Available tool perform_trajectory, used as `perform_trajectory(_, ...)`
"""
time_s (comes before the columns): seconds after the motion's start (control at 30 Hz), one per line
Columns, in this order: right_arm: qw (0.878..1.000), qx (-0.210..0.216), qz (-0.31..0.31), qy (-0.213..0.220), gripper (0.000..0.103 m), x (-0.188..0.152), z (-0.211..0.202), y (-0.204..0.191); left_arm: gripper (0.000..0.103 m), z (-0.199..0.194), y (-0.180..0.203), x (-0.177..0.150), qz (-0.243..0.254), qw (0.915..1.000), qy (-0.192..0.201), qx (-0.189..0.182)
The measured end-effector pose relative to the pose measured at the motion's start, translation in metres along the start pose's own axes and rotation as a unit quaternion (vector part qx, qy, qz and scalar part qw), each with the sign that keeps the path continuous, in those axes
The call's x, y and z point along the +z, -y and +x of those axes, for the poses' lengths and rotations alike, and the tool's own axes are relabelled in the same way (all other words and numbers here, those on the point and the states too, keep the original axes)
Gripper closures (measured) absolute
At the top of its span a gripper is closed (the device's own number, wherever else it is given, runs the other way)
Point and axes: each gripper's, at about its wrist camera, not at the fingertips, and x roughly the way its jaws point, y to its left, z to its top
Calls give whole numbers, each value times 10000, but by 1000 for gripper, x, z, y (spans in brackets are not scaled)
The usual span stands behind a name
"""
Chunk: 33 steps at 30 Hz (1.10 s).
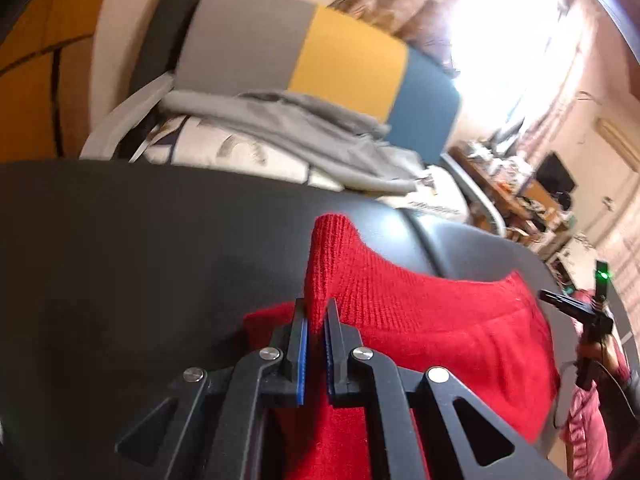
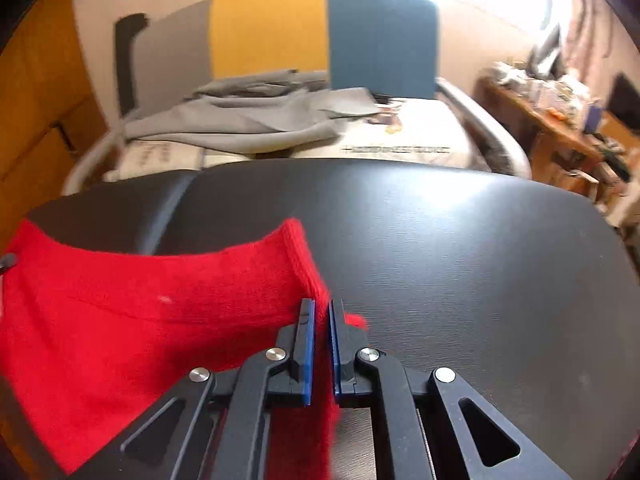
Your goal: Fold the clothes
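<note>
Between the 2 blue pads of the left gripper (image 1: 316, 312), a ribbed corner of the red knit garment (image 1: 420, 320) is pinched tight, and the right gripper (image 2: 322, 312) is likewise clenched on the opposite ribbed corner of the same garment (image 2: 160, 312), which stands up just ahead of each pair of jaws. Outward from the jaws, the red knit spans from 1 gripper to the other and drapes down onto the black table (image 2: 460, 240), sagging in a curve along its upper edge. Beyond the far table edge, a grey cloth (image 2: 248, 124) lies crumpled on a patterned surface before a grey, yellow and blue panel (image 2: 320, 36).
</note>
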Motion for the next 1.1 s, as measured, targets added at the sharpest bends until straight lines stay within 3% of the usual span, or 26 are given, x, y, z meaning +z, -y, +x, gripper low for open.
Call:
perform_trajectory(0.07, 9995, -177, 226, -117, 103, -5, 13, 11, 98, 11, -2, -5, -48, 9999, -101, 61)
perform_trajectory(0.17, 9988, -83, 415, -259, 103, -11, 27, 20, 97, 25, -2, -12, -27, 9996, -252, 109)
perform_trajectory(0.3, 9951, 625, 767, -72, 102, -17, 16, 28, 97, 29, -7, -14, -87, 9995, -286, 32)
perform_trajectory(0.43, 9809, 1712, 894, -239, 97, -21, 14, 26, 96, 30, -7, -16, -101, 9993, -350, -37)
perform_trajectory(0.47, 9790, 1807, 890, -299, 93, -22, 15, 24, 96, 29, -7, -16, -99, 9993, -351, -40)
perform_trajectory(0.5, 9784, 1834, 899, -332, 75, -23, 17, 22, 96, 29, -6, -17, -90, 9993, -353, -44)
perform_trajectory(0.53, 9785, 1814, 915, -346, 50, -24, 20, 21, 96, 28, -4, -17, -71, 9993, -355, -49)
perform_trajectory(0.57, 9781, 1835, 914, -355, 40, -25, 22, 20, 96, 28, -3, -18, -50, 9993, -359, -42)
perform_trajectory(0.6, 9773, 1882, 901, -360, 38, -25, 24, 18, 96, 29, -2, -18, -27, 9993, -376, -26)
perform_trajectory(0.67, 9807, 1799, 637, -428, 43, -26, 27, 6, 96, 29, 0, -19, 27, 9992, -408, -16)
perform_trajectory(0.73, 9881, 1396, -62, -646, 72, -26, 32, -16, 96, 29, 2, -19, 80, 9991, -427, -9)
perform_trajectory(0.77, 9901, 1158, -373, -695, 72, -25, 33, -27, 96, 29, 2, -19, 105, 9990, -435, -4)
perform_trajectory(0.83, 9911, 995, -590, -657, 96, -24, 25, -34, 96, 28, 4, -20, 177, 9989, -430, 29)
perform_trajectory(0.9, 9927, 734, -800, -528, 96, -18, 12, -39, 96, 26, 5, -21, 254, 9988, -417, 58)
perform_trajectory(1.0, 9933, 85, -1151, 23, 96, -6, -18, -40, 96, 23, 4, -22, 351, 9985, -412, 13)
perform_trajectory(1.1, 9932, -263, -1132, 96, 96, 0, -17, -36, 96, 27, 3, -24, 400, 9978, -523, 47)
